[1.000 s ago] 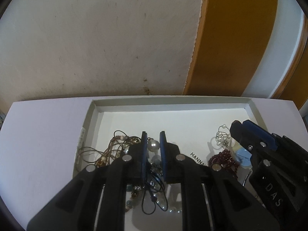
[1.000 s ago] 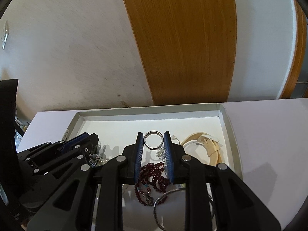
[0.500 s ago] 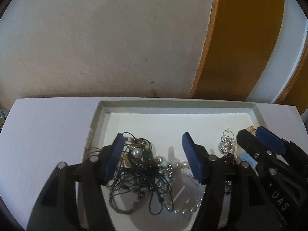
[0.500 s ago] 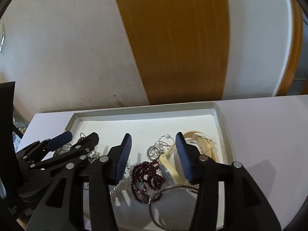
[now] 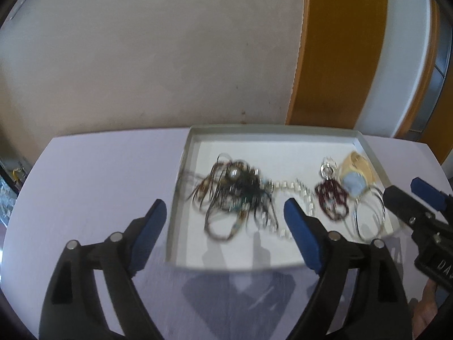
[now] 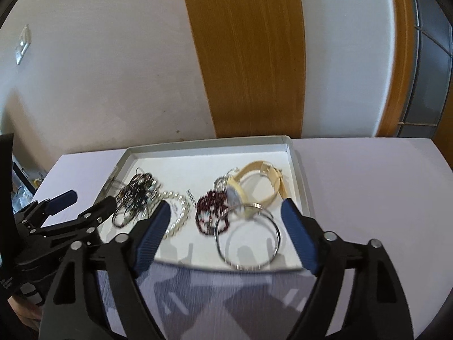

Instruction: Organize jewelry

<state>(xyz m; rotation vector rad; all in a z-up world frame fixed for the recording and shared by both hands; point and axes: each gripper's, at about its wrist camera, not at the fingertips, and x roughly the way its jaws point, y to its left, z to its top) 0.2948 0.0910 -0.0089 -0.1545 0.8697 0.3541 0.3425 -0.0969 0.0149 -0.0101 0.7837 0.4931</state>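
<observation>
A shallow white tray (image 5: 195, 144) (image 6: 296, 164) on a pale table holds jewelry. At its left lies a dark tangle of cords and necklaces (image 5: 232, 189) (image 6: 136, 195), then a pearl strand (image 5: 294, 187) (image 6: 178, 209), dark red beads (image 5: 331, 198) (image 6: 212, 206), silver bangles (image 5: 368, 218) (image 6: 249, 238) and a cream-strapped watch (image 5: 356, 170) (image 6: 263, 181). My left gripper (image 5: 225, 221) is open and empty above the tray's near left edge. My right gripper (image 6: 226, 229) is open and empty above the tray's near right part.
The pale table (image 5: 99, 175) (image 6: 368, 184) stands against a beige wall (image 5: 141, 56) with a wooden door panel (image 6: 254, 56). Each gripper shows at the edge of the other's view, the right gripper (image 5: 419, 198) and the left gripper (image 6: 68, 206).
Both grippers opened wide and pulled back and up from the tray. The jewelry they hovered over lies in the tray.
</observation>
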